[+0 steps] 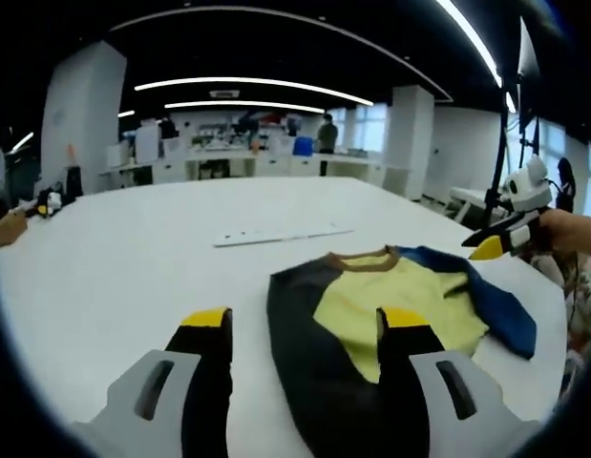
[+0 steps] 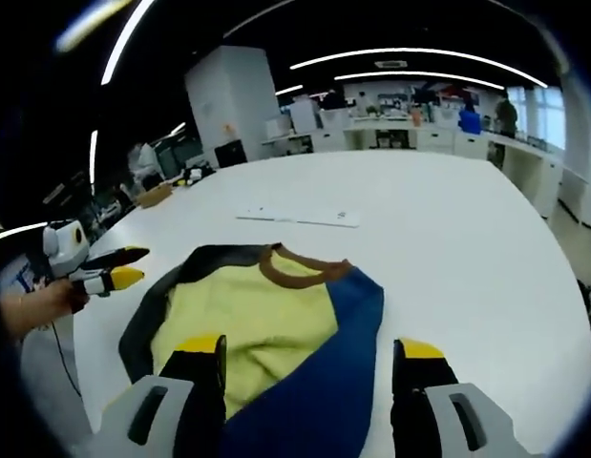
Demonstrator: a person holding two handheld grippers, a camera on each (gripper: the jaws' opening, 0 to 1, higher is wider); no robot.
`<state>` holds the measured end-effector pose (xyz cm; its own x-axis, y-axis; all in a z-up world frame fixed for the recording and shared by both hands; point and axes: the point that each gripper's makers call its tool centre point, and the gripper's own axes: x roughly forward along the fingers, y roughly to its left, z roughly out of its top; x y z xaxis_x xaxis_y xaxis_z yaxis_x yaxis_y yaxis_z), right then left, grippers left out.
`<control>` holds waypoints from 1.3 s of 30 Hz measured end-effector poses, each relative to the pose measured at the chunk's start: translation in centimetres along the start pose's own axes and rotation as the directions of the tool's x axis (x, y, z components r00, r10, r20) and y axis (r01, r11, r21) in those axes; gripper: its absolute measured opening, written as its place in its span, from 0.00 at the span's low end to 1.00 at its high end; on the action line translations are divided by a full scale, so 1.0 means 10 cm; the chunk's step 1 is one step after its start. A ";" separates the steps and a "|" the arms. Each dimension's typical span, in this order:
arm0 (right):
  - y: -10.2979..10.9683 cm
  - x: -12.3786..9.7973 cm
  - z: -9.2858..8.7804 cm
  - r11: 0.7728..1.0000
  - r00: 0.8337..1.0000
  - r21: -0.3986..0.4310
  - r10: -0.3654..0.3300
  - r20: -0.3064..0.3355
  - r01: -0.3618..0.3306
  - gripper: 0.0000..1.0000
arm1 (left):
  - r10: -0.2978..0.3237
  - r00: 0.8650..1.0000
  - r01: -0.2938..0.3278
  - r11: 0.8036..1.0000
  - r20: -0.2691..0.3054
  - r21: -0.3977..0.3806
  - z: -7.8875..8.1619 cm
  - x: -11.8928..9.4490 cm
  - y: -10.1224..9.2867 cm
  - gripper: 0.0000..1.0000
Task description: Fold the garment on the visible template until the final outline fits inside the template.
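Garment (image 1: pixel 390 315): pale yellow body, one dark grey-black sleeve side, one royal blue, brown collar band. Table (image 1: pixel 133 258): plain white. Flat strip (image 1: pixel 281 235) beyond the garment: white. Left gripper (image 1: pixel 305 329) and right gripper (image 2: pixel 309 358): black jaws, yellow tips, grey housings.

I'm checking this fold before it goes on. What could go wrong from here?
1. The shirt looks partly folded, its blue side lapped loosely over the yellow front; a pull might undo it.
2. Both the left gripper and the right gripper are open and hold nothing, so a shallow pinch could catch one layer.
3. I can't make out a template outline on the white table, so fit is hard to judge.
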<state>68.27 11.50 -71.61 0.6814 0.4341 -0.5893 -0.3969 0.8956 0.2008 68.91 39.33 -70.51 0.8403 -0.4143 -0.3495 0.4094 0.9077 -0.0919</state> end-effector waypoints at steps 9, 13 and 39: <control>0.04 -0.22 -0.31 1.000 0.999 0.016 0.020 -0.026 -0.020 0.70 | -0.053 0.998 0.053 0.999 -0.023 0.004 -0.21 -0.36 -0.32 0.59; 0.03 -0.32 -0.44 0.999 0.999 0.031 0.027 -0.031 -0.026 0.70 | -0.075 0.997 0.075 0.997 -0.025 -0.003 -0.29 -0.47 -0.46 0.57; 0.21 -0.82 -1.33 0.999 0.992 0.002 -0.035 -0.119 0.036 0.53 | -0.069 0.986 0.082 0.993 -0.153 0.083 -0.89 -0.52 -1.18 0.39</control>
<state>53.61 8.54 -76.75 0.6171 0.3876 -0.6848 -0.3709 0.9108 0.1812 56.55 31.37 -75.94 0.7457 -0.4610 -0.4811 0.5054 0.8618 -0.0425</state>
